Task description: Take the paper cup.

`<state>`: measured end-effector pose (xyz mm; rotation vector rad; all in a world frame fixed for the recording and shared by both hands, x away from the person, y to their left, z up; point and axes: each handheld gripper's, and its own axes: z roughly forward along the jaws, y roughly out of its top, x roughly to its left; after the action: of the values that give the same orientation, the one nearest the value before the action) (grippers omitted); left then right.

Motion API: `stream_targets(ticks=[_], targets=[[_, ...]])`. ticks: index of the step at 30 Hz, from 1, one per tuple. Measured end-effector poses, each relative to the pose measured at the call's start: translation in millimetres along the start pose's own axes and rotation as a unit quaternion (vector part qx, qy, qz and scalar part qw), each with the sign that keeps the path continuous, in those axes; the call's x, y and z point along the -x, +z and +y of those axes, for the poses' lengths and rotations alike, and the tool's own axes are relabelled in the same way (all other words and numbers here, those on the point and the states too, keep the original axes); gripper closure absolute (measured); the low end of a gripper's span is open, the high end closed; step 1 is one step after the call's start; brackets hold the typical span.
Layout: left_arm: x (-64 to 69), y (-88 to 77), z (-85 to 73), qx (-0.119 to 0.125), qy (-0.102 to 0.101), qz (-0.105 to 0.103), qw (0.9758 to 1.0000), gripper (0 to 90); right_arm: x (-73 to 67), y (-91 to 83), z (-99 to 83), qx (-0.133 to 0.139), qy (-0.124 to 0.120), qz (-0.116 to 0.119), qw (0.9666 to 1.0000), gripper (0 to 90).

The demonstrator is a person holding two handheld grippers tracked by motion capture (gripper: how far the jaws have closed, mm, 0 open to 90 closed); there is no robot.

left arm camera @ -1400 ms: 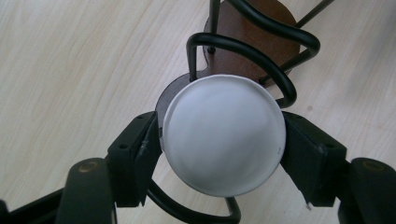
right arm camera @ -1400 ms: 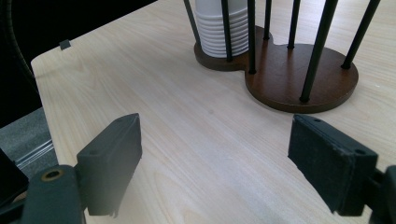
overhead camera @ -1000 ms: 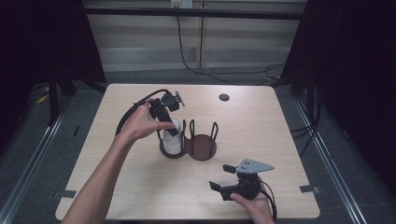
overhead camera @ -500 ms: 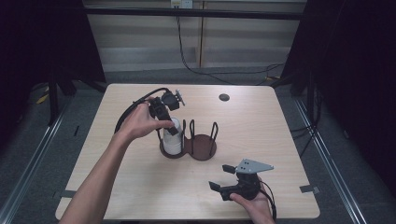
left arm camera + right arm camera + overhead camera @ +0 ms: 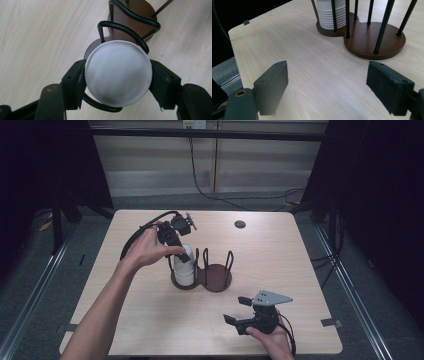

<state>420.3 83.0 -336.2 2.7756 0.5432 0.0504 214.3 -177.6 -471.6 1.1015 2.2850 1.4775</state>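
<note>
Left gripper (image 5: 117, 80) fingers closed on upright cup stack (image 5: 118, 72).

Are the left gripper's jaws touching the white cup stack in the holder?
Touching. In the left gripper view, both pads of the left gripper press against opposite sides of the white cup stack, with no gap visible on either side.

Black wire posts of the cup holder (image 5: 215, 270) ring the stack of white cups (image 5: 184, 267), leaving free access from above. Bare desk (image 5: 150, 320) lies open between the holder and the right gripper (image 5: 239, 312).
</note>
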Motion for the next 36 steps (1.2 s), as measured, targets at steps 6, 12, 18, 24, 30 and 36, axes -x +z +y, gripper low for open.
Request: stream_targets(ticks=[6,12,18,24,30,36], targets=[[-0.4,-5.3,-0.8,0.005,-0.007,-0.003,1.0,36.3,0.0,-0.1,0.1,0.0,0.002,0.0,1.0,17.2],[-2.0,-10.0,-2.5,0.015,-0.015,-0.004,0.9998,36.5,0.1,-0.2,0.1,0.0,0.003,0.0,1.0,17.1],[-3.3,-16.7,-6.6,0.021,-0.021,-0.013,0.9995,36.7,0.6,0.0,0.2,0.001,0.004,-0.001,1.0,17.1],[-5.0,-22.3,-10.4,0.033,-0.02,-0.017,0.9991,36.8,0.8,-0.3,0.1,0.001,0.004,-0.003,1.0,17.0],[-4.1,-25.7,-11.5,0.035,-0.013,-0.014,0.9992,36.8,1.0,0.0,0.1,0.001,0.004,-0.003,1.0,16.9],[-4.1,-29.1,-14.3,0.046,-0.02,-0.014,0.9986,36.9,1.0,0.2,0.2,0.001,0.005,-0.004,1.0,16.8]])
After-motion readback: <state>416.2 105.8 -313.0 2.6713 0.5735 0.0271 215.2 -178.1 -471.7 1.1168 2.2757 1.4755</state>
